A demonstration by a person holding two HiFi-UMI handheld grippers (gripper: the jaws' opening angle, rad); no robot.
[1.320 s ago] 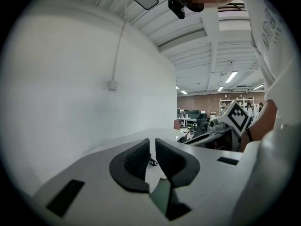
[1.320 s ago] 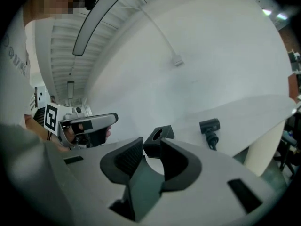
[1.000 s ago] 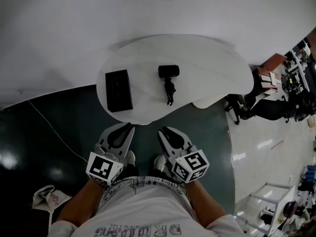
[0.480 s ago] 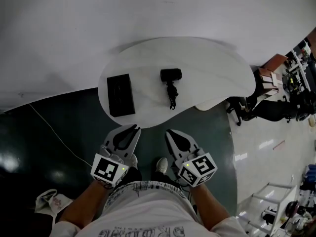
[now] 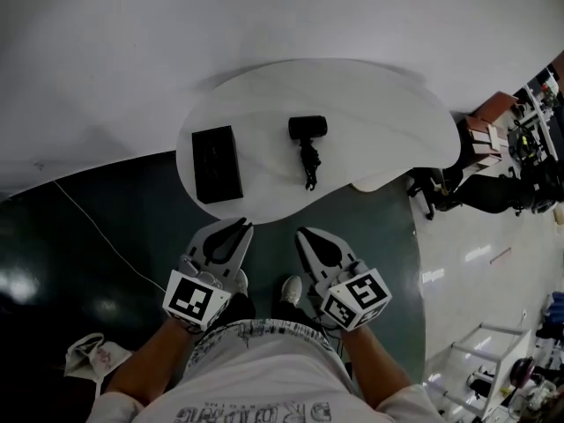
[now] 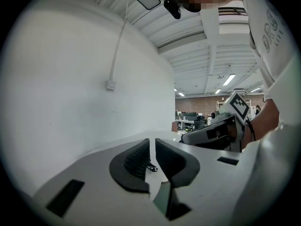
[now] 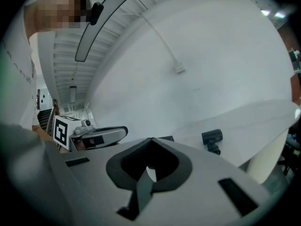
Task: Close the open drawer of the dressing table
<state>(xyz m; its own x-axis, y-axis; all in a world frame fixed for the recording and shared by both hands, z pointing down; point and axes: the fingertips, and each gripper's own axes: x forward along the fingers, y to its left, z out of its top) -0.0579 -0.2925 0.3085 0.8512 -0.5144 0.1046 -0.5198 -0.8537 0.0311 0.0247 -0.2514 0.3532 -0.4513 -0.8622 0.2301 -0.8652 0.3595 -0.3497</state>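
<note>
The white oval dressing table [image 5: 379, 117] stands against the wall ahead of me. Under its front right edge a pale drawer [image 5: 377, 183] juts out. On top lie a black box [image 5: 217, 163] and a small black device [image 5: 307, 130], also seen as the device [image 7: 211, 137]. My left gripper [image 5: 238, 227] hovers short of the table's near edge; in its own view the left gripper [image 6: 152, 142] shows a thin gap with nothing in it. My right gripper [image 5: 307, 233] hangs beside it, and its tips touch on nothing in the right gripper [image 7: 151, 139] view.
A thin cable [image 5: 97, 236] runs over the dark floor at left, near a crumpled bag [image 5: 84, 355]. An office chair [image 5: 458, 192], a brown stool [image 5: 485, 130] and a white rack [image 5: 493, 359] stand to the right. My feet [image 5: 289, 291] are below the grippers.
The right gripper's jaws have come together on nothing. Both grippers have stayed almost where they were in front of the table.
</note>
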